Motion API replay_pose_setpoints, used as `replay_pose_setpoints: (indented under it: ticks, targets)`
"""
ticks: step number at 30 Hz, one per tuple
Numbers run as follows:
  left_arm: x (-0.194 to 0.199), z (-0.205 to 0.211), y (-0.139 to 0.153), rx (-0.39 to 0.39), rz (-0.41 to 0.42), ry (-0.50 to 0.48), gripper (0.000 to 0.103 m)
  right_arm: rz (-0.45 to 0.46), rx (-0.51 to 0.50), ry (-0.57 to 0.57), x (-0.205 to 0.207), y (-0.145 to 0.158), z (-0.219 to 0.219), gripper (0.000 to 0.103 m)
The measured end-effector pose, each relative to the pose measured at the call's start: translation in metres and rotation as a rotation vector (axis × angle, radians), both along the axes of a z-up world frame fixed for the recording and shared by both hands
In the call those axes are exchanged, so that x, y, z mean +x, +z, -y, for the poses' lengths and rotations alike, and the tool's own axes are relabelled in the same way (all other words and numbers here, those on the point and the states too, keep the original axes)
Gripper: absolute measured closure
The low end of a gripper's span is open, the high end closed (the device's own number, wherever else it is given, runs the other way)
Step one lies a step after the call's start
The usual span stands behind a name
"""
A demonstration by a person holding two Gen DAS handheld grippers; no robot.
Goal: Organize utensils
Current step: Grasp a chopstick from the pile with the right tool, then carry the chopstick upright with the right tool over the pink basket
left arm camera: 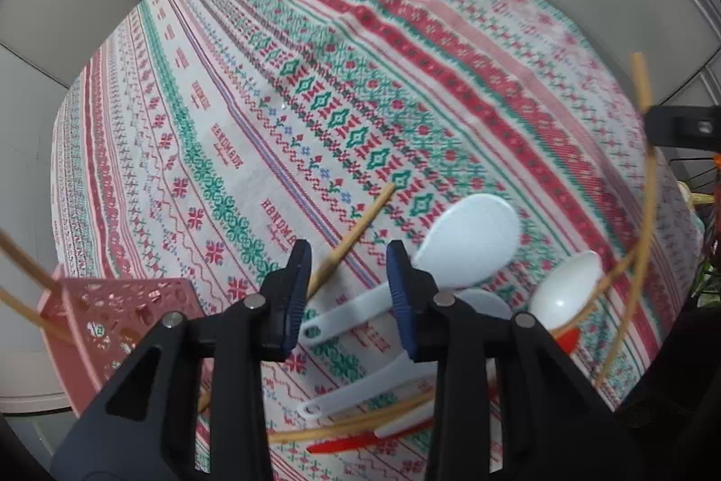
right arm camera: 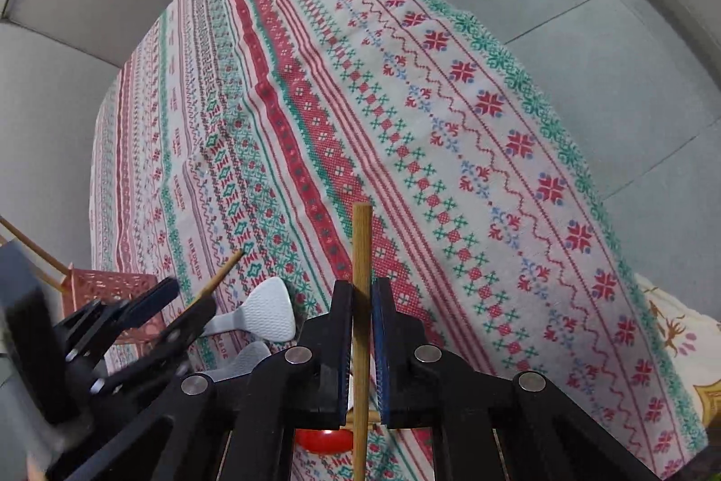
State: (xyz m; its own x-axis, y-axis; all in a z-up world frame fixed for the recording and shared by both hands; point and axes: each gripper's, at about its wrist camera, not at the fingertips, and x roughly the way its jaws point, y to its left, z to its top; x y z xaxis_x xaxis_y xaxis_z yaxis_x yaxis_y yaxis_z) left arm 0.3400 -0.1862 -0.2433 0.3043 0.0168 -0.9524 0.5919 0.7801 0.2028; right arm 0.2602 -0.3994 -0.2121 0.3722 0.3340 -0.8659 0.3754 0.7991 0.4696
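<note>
- Spread apart, my left gripper hangs above the patterned tablecloth with nothing between its jaws; a chopstick lies on the cloth in the gap below, which I judge is lined up for pinching.
- Left view: white rice paddles, a white spoon and a red utensil lie heaped just right of the gripper, not yet sorted.
- A pink perforated holder stands at the left with sticks leaning out, probably the place for the utensils.
- Right view: my right gripper is pinching another chopstick upright, likely ready for carrying across to the holder.
- A red spoon shows beneath it.
</note>
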Motion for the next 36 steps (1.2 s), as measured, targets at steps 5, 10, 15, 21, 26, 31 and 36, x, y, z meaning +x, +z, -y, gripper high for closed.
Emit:
replay_pose_setpoints:
  ticks: [5,10,15,21,26,31,36]
  targets:
    - [0.017,-0.001,-0.013,-0.026,-0.013,0.01,0.068,0.008,0.018,0.005,0.0,0.003,0.004,0.096]
    - [0.025,-0.008,-0.016,-0.145,-0.055,0.019,0.086,0.0,0.034,0.01,0.0,0.001,0.004,0.096]
    - [0.029,-0.013,-0.019,-0.174,-0.062,0.043,0.089,0.01,0.039,0.014,-0.003,0.006,0.005,0.096]
    - [0.024,-0.009,-0.015,-0.14,-0.033,0.048,0.095,0.024,0.03,0.022,-0.01,0.012,0.001,0.096]
    - [0.015,-0.017,0.0,-0.136,0.006,0.071,0.095,0.043,0.018,0.027,-0.016,0.02,-0.001,0.096]
    - [-0.001,-0.022,0.025,-0.153,0.059,0.071,0.096,0.066,0.009,0.035,-0.018,0.028,-0.006,0.096]
    - [-0.013,-0.034,0.055,-0.2,0.115,0.078,0.097,0.105,-0.022,0.051,-0.019,0.041,-0.015,0.096]
